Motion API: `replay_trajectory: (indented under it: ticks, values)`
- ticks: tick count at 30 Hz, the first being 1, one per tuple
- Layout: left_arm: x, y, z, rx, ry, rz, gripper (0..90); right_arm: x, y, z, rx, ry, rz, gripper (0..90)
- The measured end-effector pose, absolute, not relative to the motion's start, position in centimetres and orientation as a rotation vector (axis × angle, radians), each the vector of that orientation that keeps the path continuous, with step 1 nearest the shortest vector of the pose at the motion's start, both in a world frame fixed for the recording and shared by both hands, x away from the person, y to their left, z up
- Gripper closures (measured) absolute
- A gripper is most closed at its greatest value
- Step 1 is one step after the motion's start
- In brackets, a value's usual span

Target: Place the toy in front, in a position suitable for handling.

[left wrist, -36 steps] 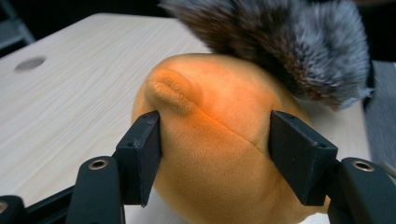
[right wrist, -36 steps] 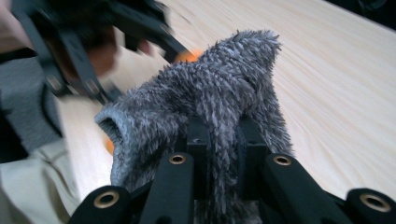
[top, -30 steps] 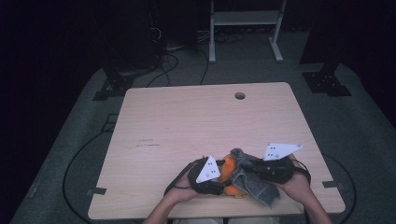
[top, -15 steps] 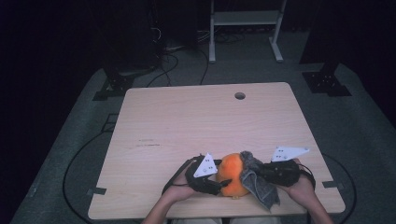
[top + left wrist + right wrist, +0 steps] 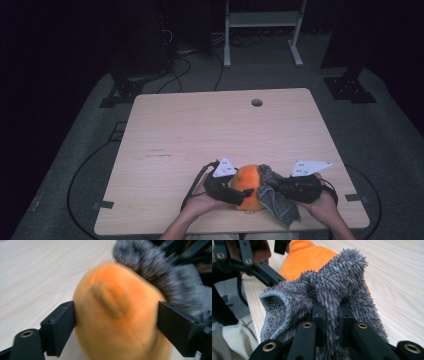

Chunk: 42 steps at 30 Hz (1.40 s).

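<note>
Left gripper (image 5: pixel 246 192) is clamping the orange plush (image 5: pixel 117 322) between half-open jaws while the right gripper (image 5: pixel 331 315) is pinching the grey cloth (image 5: pixel 332 290) shut, so I'd be wiping gently, keeping that squeeze steady.

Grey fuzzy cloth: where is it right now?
In the high view the grey fuzzy cloth lies near the table's front edge, draped against the orange plush toy's right side, pinched in the right gripper.
</note>
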State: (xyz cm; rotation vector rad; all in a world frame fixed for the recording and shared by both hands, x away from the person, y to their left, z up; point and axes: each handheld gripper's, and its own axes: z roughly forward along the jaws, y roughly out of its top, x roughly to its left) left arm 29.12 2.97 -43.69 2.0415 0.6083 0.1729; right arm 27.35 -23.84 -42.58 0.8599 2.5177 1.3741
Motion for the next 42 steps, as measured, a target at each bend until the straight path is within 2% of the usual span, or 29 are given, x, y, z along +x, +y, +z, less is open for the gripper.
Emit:
replay_trajectory:
  ticks: [3, 5, 11, 14, 17, 18, 20, 23, 29, 35, 37, 39, 42]
  values:
    - [28.9, 2.9, -43.5, 2.019, 0.565, 0.221, 31.8, 27.5, -24.3, -42.7, 0.890, 2.501, 1.384, 78.7]
    - [28.9, 2.9, -42.9, 1.996, 0.509, 0.245, 38.1, 27.4, -24.5, -42.4, 0.903, 2.487, 1.395, 78.7]
    - [30.1, 1.7, -40.7, 2.019, 0.243, 0.400, 42.7, 27.7, -26.0, -41.1, 0.905, 2.422, 1.425, 78.6]
    - [31.3, 1.6, -41.3, 2.105, 0.187, 0.420, 40.5, 28.5, -25.9, -41.8, 0.960, 2.411, 1.408, 78.7]
    - [32.0, 2.6, -41.3, 2.076, 0.324, 0.319, 22.4, 28.7, -24.1, -42.9, 0.947, 2.442, 1.370, 78.9]
    - [32.1, 2.9, -41.3, 2.045, 0.369, 0.276, 19.9, 28.6, -23.7, -42.8, 0.930, 2.451, 1.372, 79.0]
    - [31.7, 3.4, -41.6, 2.061, 0.403, 0.301, 20.8, 28.2, -22.7, -42.7, 0.883, 2.467, 1.369, 78.9]
    - [30.9, 4.2, -42.2, 2.063, 0.397, 0.332, 32.3, 27.9, -21.8, -42.6, 0.840, 2.485, 1.354, 78.8]
    - [29.7, 5.7, -43.2, 2.044, 0.359, 0.361, 39.2, 27.8, -24.0, -41.8, 0.915, 2.403, 1.368, 78.9]
    - [29.4, 6.2, -43.3, 2.039, 0.303, 0.363, 38.0, 28.6, -23.2, -42.3, 0.908, 2.412, 1.379, 78.8]
    - [29.8, 6.3, -43.2, 2.030, 0.349, 0.356, 31.4, 28.8, -23.4, -42.5, 0.926, 2.414, 1.400, 78.8]
    - [30.4, 6.1, -43.2, 2.013, 0.479, 0.309, 20.2, 29.0, -23.8, -43.0, 0.957, 2.419, 1.382, 78.8]
    - [30.1, 5.7, -43.5, 2.010, 0.451, 0.326, 26.8, 29.2, -24.8, -43.7, 1.007, 2.433, 1.353, 78.7]
